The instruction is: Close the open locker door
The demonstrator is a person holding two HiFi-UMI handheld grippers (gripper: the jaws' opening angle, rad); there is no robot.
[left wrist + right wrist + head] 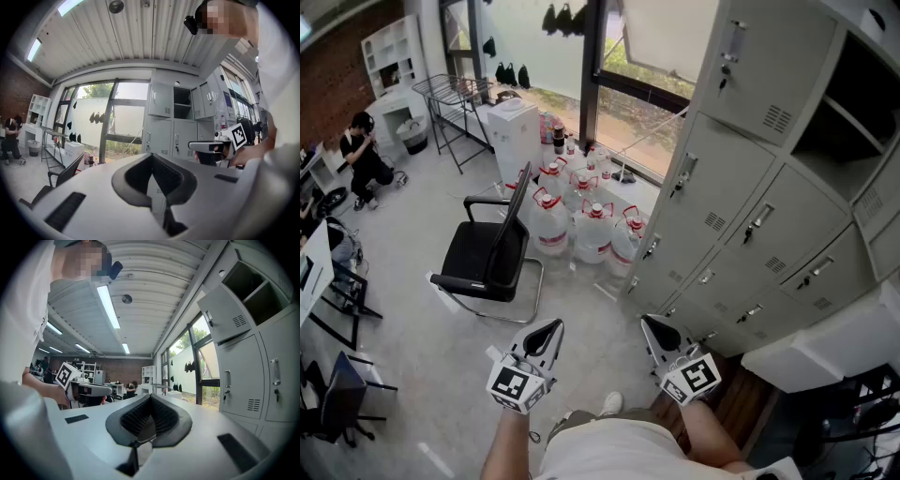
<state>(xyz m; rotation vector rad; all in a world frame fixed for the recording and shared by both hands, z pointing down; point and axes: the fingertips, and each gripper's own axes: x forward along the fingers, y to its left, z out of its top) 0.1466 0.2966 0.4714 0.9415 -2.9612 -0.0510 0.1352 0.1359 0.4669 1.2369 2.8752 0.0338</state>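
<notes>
Both our tongs are pressed together, and nothing is between the jaws. The left gripper and the right gripper point level, side by side but apart. At 12 o'clock a strip of bare grey floor lies open between the black chair at 10 o'clock and the locker bank at 2 o'clock. The open locker door stands swung out at 1 o'clock, in the top row, just beside its compartment, which is dark and has one shelf. Clear water jugs with red caps stand together at 12 o'clock under the window.
</notes>
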